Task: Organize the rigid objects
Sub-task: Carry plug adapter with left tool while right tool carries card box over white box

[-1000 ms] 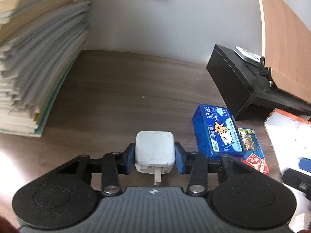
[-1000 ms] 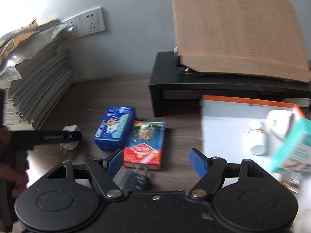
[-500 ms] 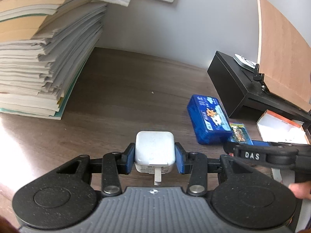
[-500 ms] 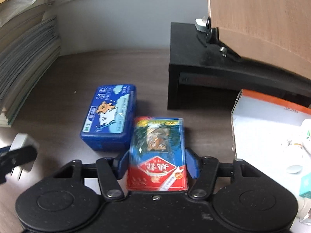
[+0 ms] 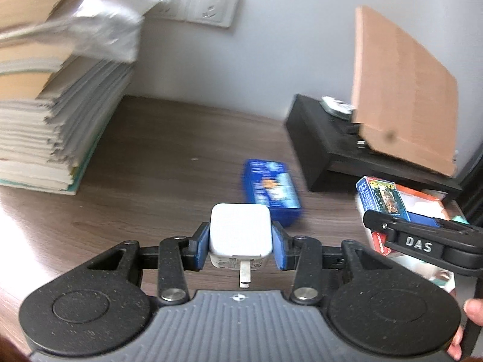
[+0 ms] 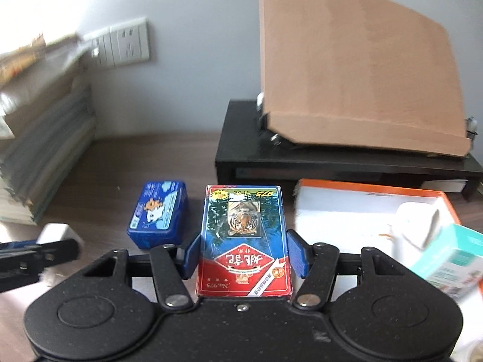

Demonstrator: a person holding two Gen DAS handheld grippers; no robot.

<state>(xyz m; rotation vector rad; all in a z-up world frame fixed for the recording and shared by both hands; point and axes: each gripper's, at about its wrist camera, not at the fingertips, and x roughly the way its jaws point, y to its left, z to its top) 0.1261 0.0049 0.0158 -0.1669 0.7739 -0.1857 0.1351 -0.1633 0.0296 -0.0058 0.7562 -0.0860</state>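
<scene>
My left gripper (image 5: 240, 246) is shut on a white plug charger (image 5: 240, 232), prongs toward the camera, held above the wooden table. My right gripper (image 6: 245, 255) is shut on a red and blue card box (image 6: 244, 238) with a tiger picture, lifted off the table. That card box also shows in the left wrist view (image 5: 382, 202), held by the right gripper at the right. A blue tin (image 6: 158, 212) with a cartoon lies on the table left of the card box; it also shows in the left wrist view (image 5: 270, 191).
A tall stack of books (image 5: 45, 114) stands at the left. A black stand (image 6: 332, 160) with a tilted brown board (image 6: 356, 69) is at the back right. An orange-rimmed white box (image 6: 362, 208) with a white bottle and a teal carton is at the right.
My right gripper has lifted the card box off the table. My left gripper has risen with the charger and tilted upward. Both views are blurred by motion.
</scene>
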